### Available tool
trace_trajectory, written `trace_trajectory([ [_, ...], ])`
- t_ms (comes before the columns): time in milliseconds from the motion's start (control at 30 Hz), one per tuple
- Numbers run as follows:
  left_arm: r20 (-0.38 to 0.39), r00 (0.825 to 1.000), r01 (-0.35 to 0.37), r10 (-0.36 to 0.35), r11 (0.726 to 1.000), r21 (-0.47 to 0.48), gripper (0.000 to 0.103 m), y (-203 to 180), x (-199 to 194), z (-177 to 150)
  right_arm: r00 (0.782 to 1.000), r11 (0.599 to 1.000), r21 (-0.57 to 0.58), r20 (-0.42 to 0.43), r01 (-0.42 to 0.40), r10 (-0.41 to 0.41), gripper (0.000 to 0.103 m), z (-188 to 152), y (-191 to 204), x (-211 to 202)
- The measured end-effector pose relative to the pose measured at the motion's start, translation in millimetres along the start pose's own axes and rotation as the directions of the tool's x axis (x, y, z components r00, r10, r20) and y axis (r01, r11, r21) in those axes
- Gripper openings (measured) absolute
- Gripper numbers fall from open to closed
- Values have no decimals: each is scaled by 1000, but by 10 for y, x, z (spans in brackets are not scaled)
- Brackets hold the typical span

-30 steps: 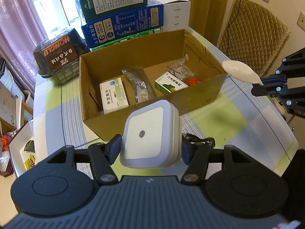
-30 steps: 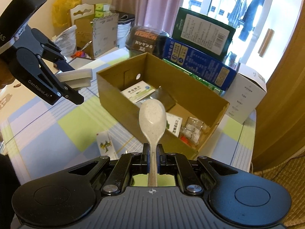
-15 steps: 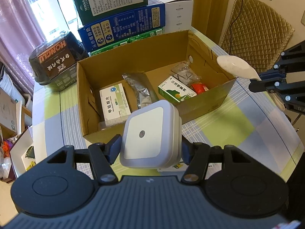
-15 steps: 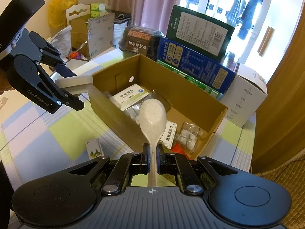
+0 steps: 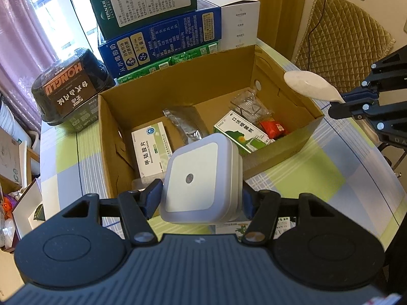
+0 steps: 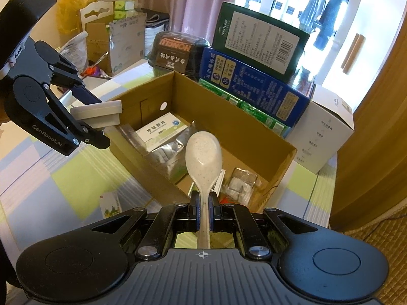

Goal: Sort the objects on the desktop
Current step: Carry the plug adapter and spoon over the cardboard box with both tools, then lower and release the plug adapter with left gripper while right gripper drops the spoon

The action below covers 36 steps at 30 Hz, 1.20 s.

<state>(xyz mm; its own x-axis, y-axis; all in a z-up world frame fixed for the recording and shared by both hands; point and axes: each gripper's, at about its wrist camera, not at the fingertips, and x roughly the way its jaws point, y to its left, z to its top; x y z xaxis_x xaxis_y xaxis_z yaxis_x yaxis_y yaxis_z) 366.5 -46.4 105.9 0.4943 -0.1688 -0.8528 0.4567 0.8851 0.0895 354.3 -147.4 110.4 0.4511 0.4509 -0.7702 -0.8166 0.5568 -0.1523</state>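
Both loads now nearer the cardboard box (image 5: 267, 157) than a second ago. Left hand-held gripper (image 5: 201, 199): clamped on one white night light (image 5: 198, 180), above box's near rim. Right hand-held gripper (image 6: 202, 214): pinching one speckled spoon (image 6: 203, 152), bowl over box. Two medicine cartons inside. Checked table (image 5: 330, 178); purple curtains (image 6: 193, 7).

Left claw (image 5: 201, 199) and right claw (image 6: 202, 211) both clamped, raised.

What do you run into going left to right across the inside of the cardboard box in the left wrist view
White and green medicine box → silver foil pouch → green and white medicine box → red packet. The clear plastic pack sits behind the last two, so I leave it out.
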Motion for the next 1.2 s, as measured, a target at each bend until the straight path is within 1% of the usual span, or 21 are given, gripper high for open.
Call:
trace_trajectory([
  [67,-1,1000,3,-3,1000,-8,57,36,22,26,1000,1000,8,-3,-1,1,3,34,-20,30],
  [300,-21,1000,-21,20,999,-27,57,172,128,95,1000,999,41,-18,1,-1,3,208,-105,185],
  [533,-23,1000,-13,11,995,-97,57,338,243,196,1000,994,106,-23,-7,10,3,373,-186,386],
  [633,-24,1000,-11,8,992,-130,57,378,303,238,1000,986,164,-25,-13,18,3,439,-239,470],
  [900,-25,1000,-3,-2,976,-216,57,483,443,310,999,962,274,-39,-11,22,3,603,-386,661],
  [1033,-22,1000,-19,14,972,-235,57,526,503,350,999,948,317,-51,5,12,3,655,-468,746],
  [1200,-23,1000,-23,18,965,-260,57,563,601,377,998,933,358,-67,19,5,3,673,-550,867],
])
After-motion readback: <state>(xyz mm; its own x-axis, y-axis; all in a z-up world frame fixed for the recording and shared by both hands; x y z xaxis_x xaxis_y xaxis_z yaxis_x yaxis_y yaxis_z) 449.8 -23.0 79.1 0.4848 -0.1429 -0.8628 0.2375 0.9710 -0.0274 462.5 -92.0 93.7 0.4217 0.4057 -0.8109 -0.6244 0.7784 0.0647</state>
